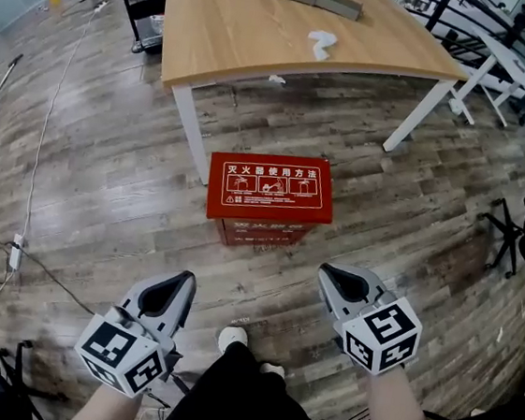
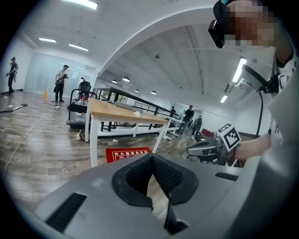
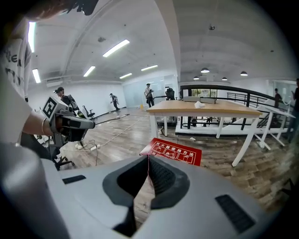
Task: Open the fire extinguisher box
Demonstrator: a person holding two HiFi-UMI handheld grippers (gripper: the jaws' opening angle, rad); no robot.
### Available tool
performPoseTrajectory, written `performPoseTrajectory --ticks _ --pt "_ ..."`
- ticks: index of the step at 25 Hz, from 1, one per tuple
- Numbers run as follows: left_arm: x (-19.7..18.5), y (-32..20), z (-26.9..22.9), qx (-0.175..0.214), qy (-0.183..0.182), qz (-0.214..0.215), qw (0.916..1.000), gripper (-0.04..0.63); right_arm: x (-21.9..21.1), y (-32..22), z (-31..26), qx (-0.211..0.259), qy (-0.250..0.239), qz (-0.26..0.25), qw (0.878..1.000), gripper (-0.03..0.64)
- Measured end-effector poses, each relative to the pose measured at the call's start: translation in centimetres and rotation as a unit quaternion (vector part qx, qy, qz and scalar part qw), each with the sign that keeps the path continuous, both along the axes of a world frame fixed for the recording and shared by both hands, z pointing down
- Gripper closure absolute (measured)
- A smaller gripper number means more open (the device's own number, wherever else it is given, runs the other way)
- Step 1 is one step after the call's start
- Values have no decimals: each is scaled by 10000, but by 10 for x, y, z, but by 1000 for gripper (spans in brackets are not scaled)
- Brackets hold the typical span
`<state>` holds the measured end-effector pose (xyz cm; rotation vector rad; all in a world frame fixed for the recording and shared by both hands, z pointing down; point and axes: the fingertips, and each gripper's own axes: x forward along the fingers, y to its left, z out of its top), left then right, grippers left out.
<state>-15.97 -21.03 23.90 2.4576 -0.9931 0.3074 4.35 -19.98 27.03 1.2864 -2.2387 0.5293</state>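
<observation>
Task not yet begun. The box [image 1: 270, 194] stands on the floor with its lid down, ahead of and between the left claw [image 1: 179, 285] and right claw [image 1: 332, 276]. Both claws are closed, empty and clear of it.

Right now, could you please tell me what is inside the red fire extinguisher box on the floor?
Its inside is hidden: the fire extinguisher box is closed, and its red lid with white printed instructions covers whatever it holds. Only lid and front wall show.
</observation>
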Motion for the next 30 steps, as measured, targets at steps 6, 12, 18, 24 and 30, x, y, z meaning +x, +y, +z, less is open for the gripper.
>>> performPoseTrajectory --ticks 6,12,18,24,30 --pt "9 -3 26 357 -351 -55 9987 592 36 10 33 197 599 -286 9976 607" --pt "25 1 78 564 -305 -67 9979 592 53 12 97 266 480 -286 9981 607" --pt "35 2 142 712 -144 -129 9973 592 51 7 159 473 311 -311 9979 606" --pt "41 -19 197 1075 -168 51 9941 592 49 -17 207 910 470 -526 9934 606" --pt "49 -47 242 1508 -69 259 9882 592 57 -47 254 1205 201 -256 9922 606"
